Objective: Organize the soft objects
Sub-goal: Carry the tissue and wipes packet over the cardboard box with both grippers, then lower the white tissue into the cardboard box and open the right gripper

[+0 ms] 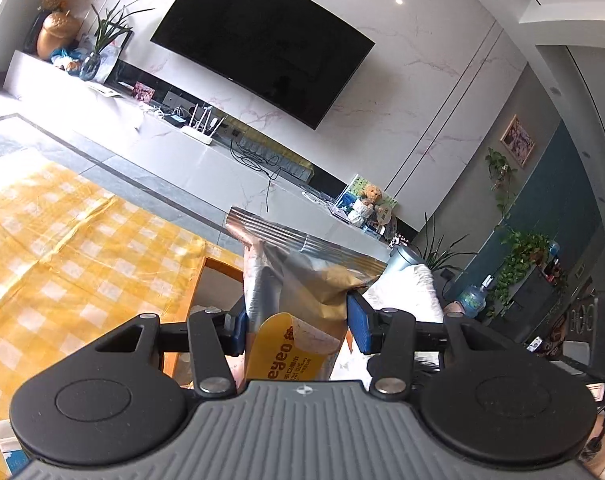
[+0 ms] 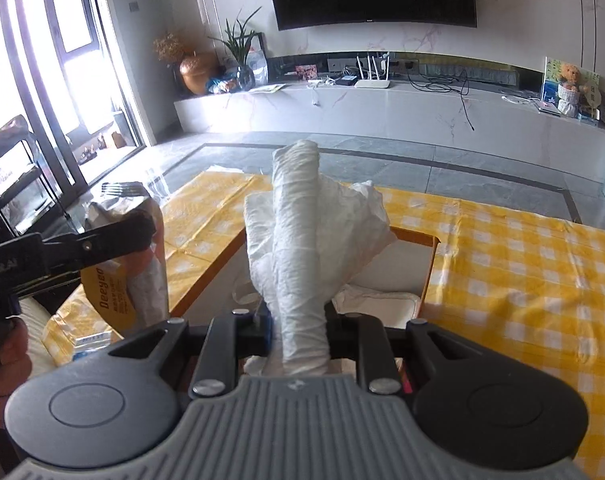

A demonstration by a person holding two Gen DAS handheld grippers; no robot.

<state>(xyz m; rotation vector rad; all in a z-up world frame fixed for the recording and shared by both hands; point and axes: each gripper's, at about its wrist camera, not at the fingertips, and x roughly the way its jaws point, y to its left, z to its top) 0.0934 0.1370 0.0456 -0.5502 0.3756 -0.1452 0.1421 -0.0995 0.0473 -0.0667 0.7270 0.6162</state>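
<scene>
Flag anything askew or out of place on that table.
The yellow checked tablecloth is rumpled and creased rather than flat. A small clear packet lies loose at its near left edge. Nothing looks spilled or damaged.

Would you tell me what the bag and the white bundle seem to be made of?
Bag: probably glossy plastic film with a foil lining; it shines and creases sharply.
White bundle: likely soft, matte nonwoven or paper; finely crinkled, no gloss.

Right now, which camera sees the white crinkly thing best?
The right wrist view. There the white crinkly bundle fills the middle, pinched in the right claw. The left wrist view shows only a corner of it, behind the packet that the left claw holds.
</scene>
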